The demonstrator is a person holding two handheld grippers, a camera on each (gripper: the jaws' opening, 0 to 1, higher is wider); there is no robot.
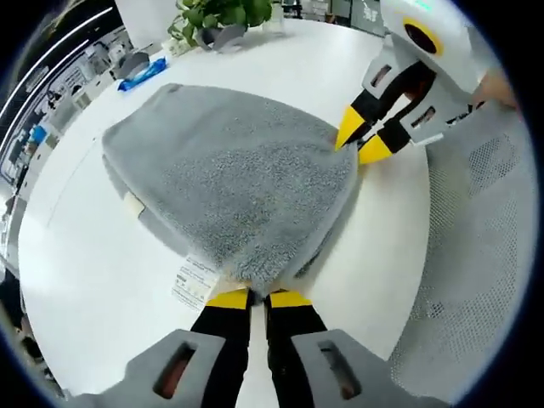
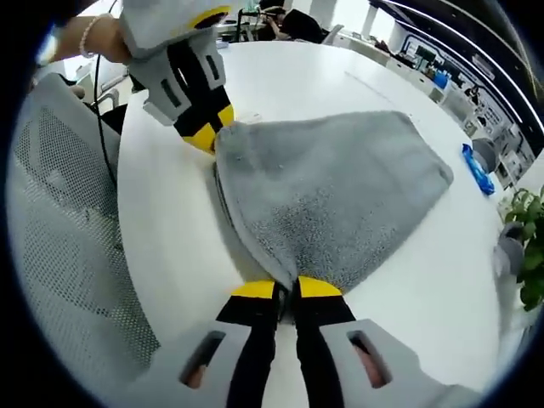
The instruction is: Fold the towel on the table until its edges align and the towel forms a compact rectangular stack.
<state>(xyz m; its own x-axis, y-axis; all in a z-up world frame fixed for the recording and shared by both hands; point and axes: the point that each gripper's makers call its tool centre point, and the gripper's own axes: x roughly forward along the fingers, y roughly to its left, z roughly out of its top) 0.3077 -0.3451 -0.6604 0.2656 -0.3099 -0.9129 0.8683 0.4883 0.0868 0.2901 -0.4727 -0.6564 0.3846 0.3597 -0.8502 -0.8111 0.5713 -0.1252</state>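
Note:
A grey terry towel (image 1: 229,178) lies folded on the round white table (image 1: 102,289), its white label (image 1: 194,282) sticking out at the near corner. My left gripper (image 1: 257,297) is shut on that near corner of the towel. My right gripper (image 1: 357,138) comes in from the right and pinches the neighbouring corner. In the right gripper view the towel (image 2: 331,195) spreads away from my right gripper (image 2: 287,287), which is shut on its near corner, while the left gripper (image 2: 204,132) holds the corner at upper left.
A grey mesh chair back (image 1: 476,255) stands close to the table's edge beside the grippers, also seen as the chair (image 2: 59,221). A blue packet (image 1: 143,73) and a potted plant (image 1: 223,17) sit at the far side of the table. A hand with a bead bracelet (image 2: 85,36) holds the left gripper.

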